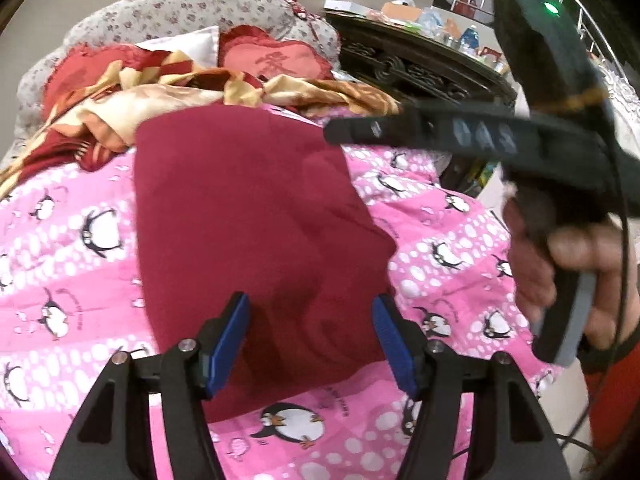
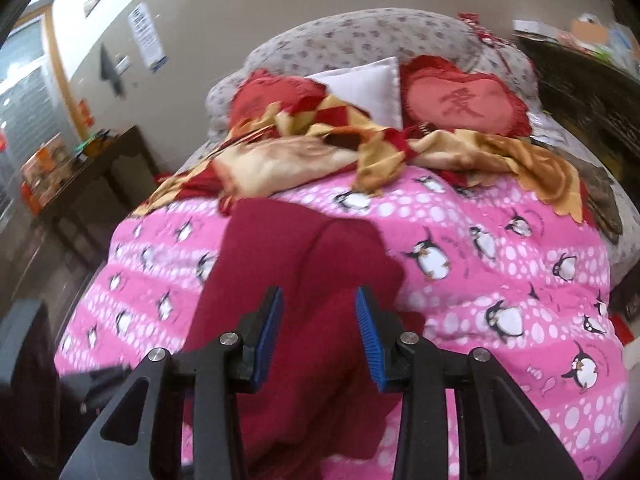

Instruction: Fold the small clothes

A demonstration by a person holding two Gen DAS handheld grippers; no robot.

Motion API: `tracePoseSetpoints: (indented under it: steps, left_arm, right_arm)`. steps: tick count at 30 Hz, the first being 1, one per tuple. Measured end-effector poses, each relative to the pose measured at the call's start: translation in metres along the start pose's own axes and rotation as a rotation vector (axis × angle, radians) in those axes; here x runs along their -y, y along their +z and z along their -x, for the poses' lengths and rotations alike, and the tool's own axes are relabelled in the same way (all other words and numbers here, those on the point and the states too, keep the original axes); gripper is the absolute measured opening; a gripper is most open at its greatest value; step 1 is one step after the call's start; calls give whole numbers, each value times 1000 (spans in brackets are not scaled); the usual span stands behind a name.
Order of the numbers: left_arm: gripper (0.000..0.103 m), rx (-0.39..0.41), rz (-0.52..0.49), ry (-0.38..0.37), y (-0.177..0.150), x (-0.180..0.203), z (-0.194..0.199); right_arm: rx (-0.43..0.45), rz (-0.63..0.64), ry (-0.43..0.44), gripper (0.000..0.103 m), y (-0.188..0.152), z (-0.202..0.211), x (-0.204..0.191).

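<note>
Left wrist view, nearest first: the left hand-held gripper (image 1: 311,342) hovers with its blue pads (image 1: 228,344) spread wide apart, nothing between them, above the near end of the dark red garment (image 1: 248,216). That garment lies flat on the pink penguin-print quilt (image 1: 440,248) covering the bed. To the right, a hand (image 1: 560,264) holds the right hand-held gripper's body, blurred, above the quilt. From the right wrist view, the right hand-held gripper (image 2: 320,336) also has its fingers parted and empty, over the same red garment (image 2: 304,264) — here a fold or ridge runs along its length. Farther off, a red-and-gold blanket (image 2: 400,152) lies bunched across the bed, then a heart-shaped red cushion (image 2: 460,100) and a white pillow (image 2: 368,84) against the floral headboard (image 2: 360,36).
</note>
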State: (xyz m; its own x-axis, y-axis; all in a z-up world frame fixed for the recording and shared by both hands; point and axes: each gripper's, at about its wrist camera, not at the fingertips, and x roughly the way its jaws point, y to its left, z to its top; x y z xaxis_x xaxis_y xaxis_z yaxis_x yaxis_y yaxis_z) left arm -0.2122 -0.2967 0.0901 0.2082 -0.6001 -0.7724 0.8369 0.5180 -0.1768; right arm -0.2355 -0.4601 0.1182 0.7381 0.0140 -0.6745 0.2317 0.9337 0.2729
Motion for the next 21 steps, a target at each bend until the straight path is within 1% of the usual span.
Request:
tracePoseSetpoints:
  steps: [3,7,12,14,16,19,21]
  left_arm:
    - [67,-7,14,26,-1,-7,1]
    - [67,-10,27,53,-3,-16,0]
    - [67,-26,44,76,-8,-27,-8]
    - [67,-31,48,79,-10,-29,-12]
    - [67,-36,51,80,-11,-33,-14]
    - [67,-20,52,88,-9,-38,-10]
    - [67,-7,79,95,-6,-46,-8]
  right_arm:
    - [-35,30,25,48,-12,-4,-11]
    - [-76,35,27,48,-30,-11,-14]
    - [-119,-6,6,48,-54,-19,3]
    - [-150,-39,-12,48,-70,-26,16]
    - [-177,-80,5,48,-81,-34,27]
    - [-158,-106,42,48,-80,-27,33]
    - [-116,-88,44,48,-69,-17,30]
